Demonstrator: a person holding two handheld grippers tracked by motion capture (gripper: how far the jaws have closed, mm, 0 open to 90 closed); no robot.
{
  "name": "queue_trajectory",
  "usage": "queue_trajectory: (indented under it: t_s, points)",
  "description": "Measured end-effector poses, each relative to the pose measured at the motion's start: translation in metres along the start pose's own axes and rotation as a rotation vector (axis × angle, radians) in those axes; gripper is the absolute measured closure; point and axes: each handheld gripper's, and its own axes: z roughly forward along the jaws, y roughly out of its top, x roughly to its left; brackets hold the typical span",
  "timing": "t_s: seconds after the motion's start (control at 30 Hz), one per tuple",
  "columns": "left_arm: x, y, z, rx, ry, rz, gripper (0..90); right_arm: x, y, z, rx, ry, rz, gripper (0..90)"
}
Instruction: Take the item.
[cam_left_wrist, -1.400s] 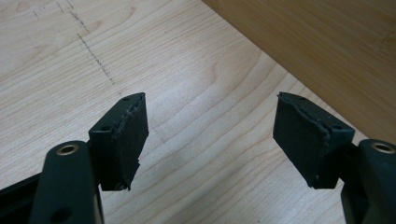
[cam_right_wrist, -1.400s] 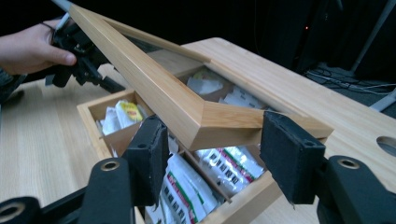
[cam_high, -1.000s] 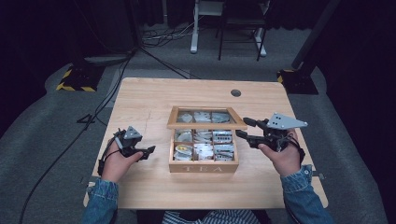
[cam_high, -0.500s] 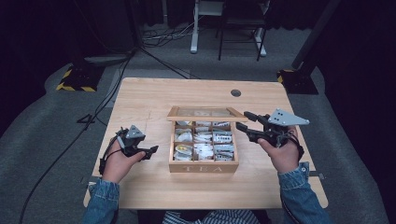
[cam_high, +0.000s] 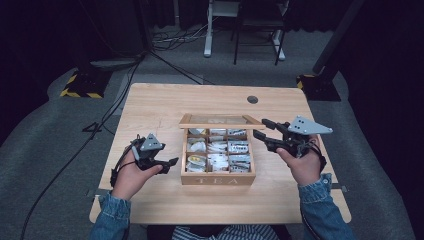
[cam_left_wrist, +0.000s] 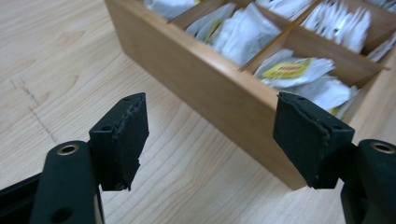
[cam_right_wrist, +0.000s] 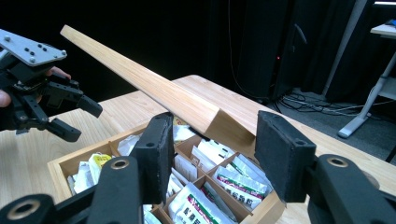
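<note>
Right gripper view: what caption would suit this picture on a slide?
The right tool grips a corner of the wooden lid, raised above a tea box packed with tea bags.

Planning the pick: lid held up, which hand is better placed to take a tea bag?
Left: the left tool is open beside the tea box; the right tool grips the lid.
</note>
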Motion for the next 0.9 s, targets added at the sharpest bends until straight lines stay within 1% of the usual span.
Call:
queue_trajectory:
  t_s: [0.03,0.07,0.1,0.13,0.17,0.2,0.27,0.33,0.37,0.4,0.47,0.5,0.53,0.6,0.67,0.7,0.73,0.83,0.9]
  points:
    - [-0.002,0.001,0.000,-0.007,-0.006,-0.005,27.5,0.000,0.000,0.000,0.000,0.001,-0.001,48.3]
    - [-0.003,0.002,-0.002,-0.016,-0.024,0.002,27.4,0.000,0.000,0.000,0.000,0.002,0.001,48.3]
    - [-0.005,0.004,-0.003,-0.031,-0.051,-0.011,27.5,-0.001,0.001,0.000,-0.002,0.001,0.003,48.3]
    - [-0.006,0.005,-0.005,-0.040,-0.063,-0.006,27.5,-0.001,0.001,0.000,-0.003,0.000,0.003,48.3]
    - [-0.008,0.006,-0.006,-0.053,-0.073,-0.010,27.5,-0.001,0.001,0.000,-0.003,0.000,0.003,48.3]
    - [-0.008,0.006,-0.006,-0.053,-0.073,-0.010,27.6,-0.001,0.001,0.000,-0.003,0.000,0.003,48.3]
    - [-0.014,0.010,-0.010,-0.077,-0.098,-0.002,27.7,-0.001,0.001,0.000,-0.002,0.000,0.004,48.3]
    - [-0.017,0.013,-0.011,-0.083,-0.100,0.012,27.7,0.000,0.001,0.000,-0.003,-0.001,0.004,48.3]
    - [-0.017,0.013,-0.011,-0.083,-0.100,0.012,27.7,0.000,0.001,0.000,-0.003,-0.001,0.004,48.3]
    - [-0.023,0.016,-0.011,-0.089,-0.112,0.022,27.8,-0.001,0.001,0.000,-0.003,-0.001,0.003,48.3]
    - [-0.027,0.019,-0.011,-0.091,-0.119,0.037,27.7,-0.001,0.001,0.000,-0.004,-0.002,0.003,48.3]
    - [-0.027,0.019,-0.011,-0.091,-0.119,0.037,27.8,-0.001,0.001,0.000,-0.004,-0.001,0.004,48.3]
    - [-0.030,0.022,-0.010,-0.094,-0.123,0.050,27.8,-0.001,0.001,0.000,-0.004,-0.002,0.004,48.3]
    - [-0.035,0.024,-0.009,-0.098,-0.126,0.058,27.8,-0.001,0.001,0.000,-0.007,0.000,0.006,48.3]
    - [-0.038,0.026,-0.007,-0.107,-0.142,0.063,27.8,-0.001,0.001,0.000,-0.005,-0.001,0.006,48.3]
    - [-0.038,0.026,-0.007,-0.107,-0.142,0.063,27.8,-0.001,0.001,0.000,-0.005,-0.001,0.006,48.3]
    - [-0.042,0.029,-0.005,-0.121,-0.159,0.061,27.8,-0.001,0.000,0.001,-0.004,-0.003,0.005,48.3]
    - [-0.048,0.033,-0.001,-0.131,-0.165,0.070,27.9,-0.001,0.001,0.001,-0.003,-0.005,0.003,48.3]
    - [-0.049,0.034,0.000,-0.136,-0.167,0.075,28.0,-0.001,0.001,0.001,0.000,-0.005,0.001,48.3]
